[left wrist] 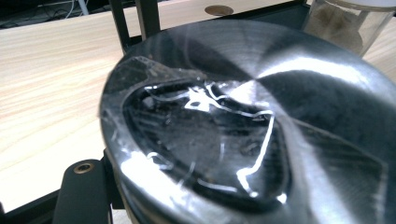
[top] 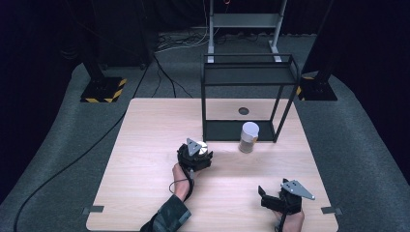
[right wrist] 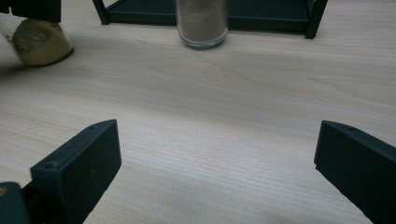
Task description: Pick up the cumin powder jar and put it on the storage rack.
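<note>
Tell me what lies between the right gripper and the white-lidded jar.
Nothing: in the right gripper view, bare wooden table runs from the right gripper to the white-lidded jar; the high view agrees.

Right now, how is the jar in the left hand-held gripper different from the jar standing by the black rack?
The held jar has a shiny metal lid and is tilted in the left hand-held gripper. The standing jar has a white lid and stands upright, untouched, on the table. Both are clear jars with something powdery inside.
</note>
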Motion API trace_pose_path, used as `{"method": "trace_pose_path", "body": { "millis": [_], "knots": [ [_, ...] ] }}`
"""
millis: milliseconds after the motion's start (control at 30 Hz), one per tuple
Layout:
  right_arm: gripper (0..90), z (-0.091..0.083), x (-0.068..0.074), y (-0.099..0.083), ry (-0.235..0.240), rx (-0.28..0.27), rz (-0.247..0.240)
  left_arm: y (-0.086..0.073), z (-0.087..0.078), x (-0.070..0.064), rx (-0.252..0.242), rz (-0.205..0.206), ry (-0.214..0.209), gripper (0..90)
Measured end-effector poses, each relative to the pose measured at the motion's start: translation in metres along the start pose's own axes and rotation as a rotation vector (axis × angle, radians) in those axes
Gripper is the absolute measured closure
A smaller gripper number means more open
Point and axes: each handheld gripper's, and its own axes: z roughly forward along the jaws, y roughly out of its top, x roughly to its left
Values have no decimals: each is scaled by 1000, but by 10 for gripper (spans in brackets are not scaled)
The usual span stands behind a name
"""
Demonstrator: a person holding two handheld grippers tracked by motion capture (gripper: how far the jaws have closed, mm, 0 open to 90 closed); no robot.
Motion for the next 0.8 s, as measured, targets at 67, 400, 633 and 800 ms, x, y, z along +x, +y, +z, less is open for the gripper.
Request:
{"method": "trace_pose_path", "body": {
  "millis": [67,400,633,800],
  "knots": [
    [0,0,0,0,-1,-1,0,2,-3,1,3,5,-5,308],
    [0,0,0,0,1,2,-3,8,-18,4,4,17,-41,308],
    [0,0,1,0,-3,-2,-5,11,-27,4,3,37,-67,308],
    [0,1,0,1,3,7,-9,8,-37,3,-9,29,-76,308]
  ]
}}
